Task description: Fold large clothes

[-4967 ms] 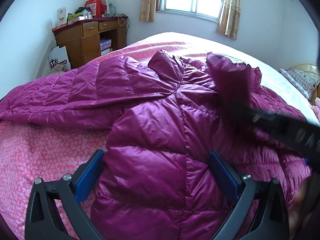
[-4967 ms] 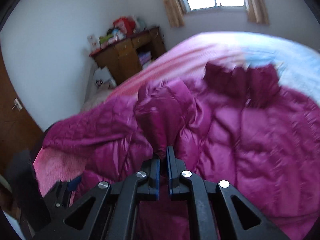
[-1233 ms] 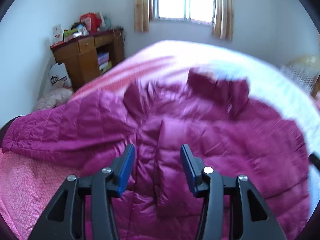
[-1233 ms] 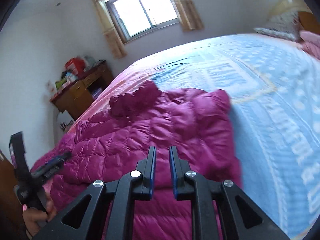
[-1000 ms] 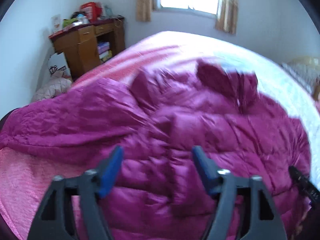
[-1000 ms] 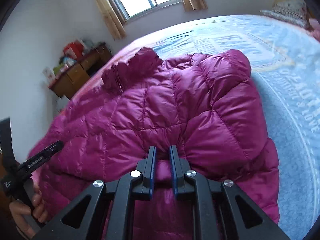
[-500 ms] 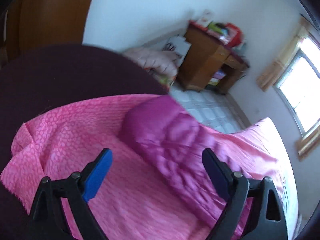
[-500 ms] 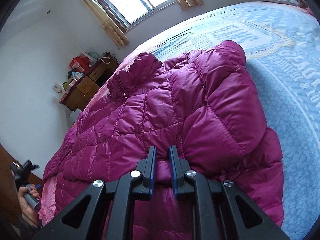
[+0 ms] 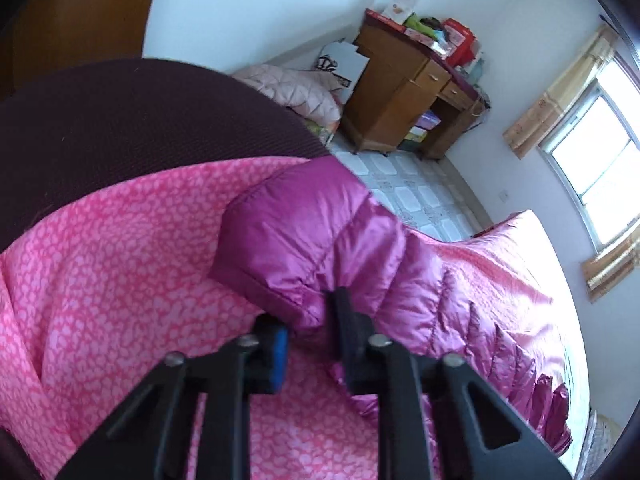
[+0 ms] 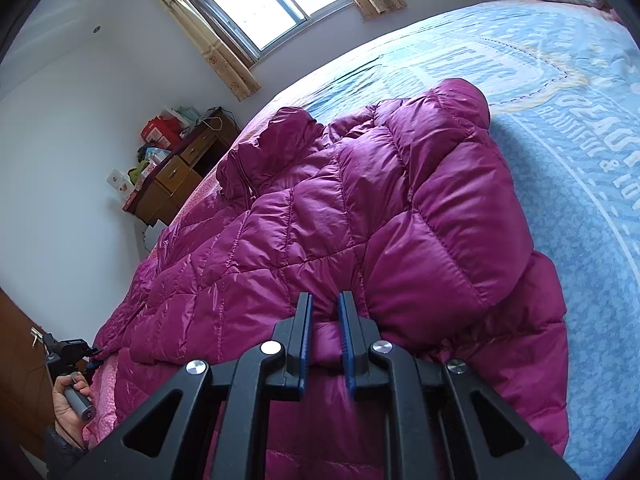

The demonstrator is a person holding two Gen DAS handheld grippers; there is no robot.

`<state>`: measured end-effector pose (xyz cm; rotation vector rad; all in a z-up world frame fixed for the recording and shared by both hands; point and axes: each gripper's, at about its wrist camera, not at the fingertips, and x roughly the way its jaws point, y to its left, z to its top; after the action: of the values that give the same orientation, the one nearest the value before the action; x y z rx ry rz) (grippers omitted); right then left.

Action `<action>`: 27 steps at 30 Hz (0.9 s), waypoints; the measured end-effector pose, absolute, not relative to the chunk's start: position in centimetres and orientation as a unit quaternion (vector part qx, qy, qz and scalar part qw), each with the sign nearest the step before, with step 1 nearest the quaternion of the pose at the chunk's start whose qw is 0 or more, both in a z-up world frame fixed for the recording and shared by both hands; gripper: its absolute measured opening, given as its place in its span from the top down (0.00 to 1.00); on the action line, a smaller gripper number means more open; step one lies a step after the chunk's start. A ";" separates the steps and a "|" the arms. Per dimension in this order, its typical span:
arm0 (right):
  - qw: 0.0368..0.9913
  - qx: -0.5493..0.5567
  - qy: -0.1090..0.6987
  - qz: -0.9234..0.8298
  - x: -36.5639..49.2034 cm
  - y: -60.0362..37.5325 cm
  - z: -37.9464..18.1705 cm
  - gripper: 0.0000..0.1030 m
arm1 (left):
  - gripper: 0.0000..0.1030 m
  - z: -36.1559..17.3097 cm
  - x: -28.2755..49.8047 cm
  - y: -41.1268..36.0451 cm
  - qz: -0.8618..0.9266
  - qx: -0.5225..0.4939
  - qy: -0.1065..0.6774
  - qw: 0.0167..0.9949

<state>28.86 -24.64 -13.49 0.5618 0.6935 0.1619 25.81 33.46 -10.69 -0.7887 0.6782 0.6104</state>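
Observation:
A magenta down jacket (image 10: 380,208) lies spread on the bed. My right gripper (image 10: 323,300) is shut on a fold of its near edge, with fabric pinched between the blue pads. In the left wrist view the jacket's sleeve (image 9: 320,232) stretches across the pink bedcover (image 9: 120,280). My left gripper (image 9: 308,312) has the sleeve's cuff between its jaws, which are closing and press on it. In the right wrist view the left gripper (image 10: 90,354) shows far left at the sleeve's end, held by a hand (image 10: 68,396).
A blue printed cover (image 10: 580,160) takes up the bed's right side. A cluttered wooden desk (image 9: 400,100) stands by the wall beyond a strip of tiled floor (image 9: 420,192). A dark maroon rounded surface (image 9: 120,120) rises close on the left.
My left gripper swung from over the jacket's body out to the sleeve end, rolled, and closed from wide open onto the cuff. The right gripper kept its grip and place.

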 end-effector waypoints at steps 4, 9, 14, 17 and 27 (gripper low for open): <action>0.898 0.276 0.333 0.081 28.9 -24.8 -13.6 0.87 | 0.94 -8.3 27.4 32.3 0.278 -0.325 0.297 0.854; 0.898 0.278 0.332 0.082 28.9 -24.8 -13.7 0.87 | 0.94 -2.7 27.8 26.5 0.216 -0.245 0.243 0.914; 0.897 0.281 0.330 0.083 28.7 -25.0 -13.7 0.87 | 0.94 2.1 27.5 14.6 0.093 -0.124 0.184 0.971; 0.897 0.282 0.329 0.084 28.7 -25.0 -13.7 0.87 | 0.94 2.5 26.7 7.3 0.015 -0.062 0.164 0.984; 0.897 0.287 0.326 0.087 28.6 -25.0 -13.8 0.87 | 0.93 -4.5 26.0 -7.2 -0.136 0.065 0.238 0.960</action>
<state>28.63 -25.01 -13.82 0.5939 0.6749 0.1807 25.96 -7.20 -4.50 0.1321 0.4828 -0.2749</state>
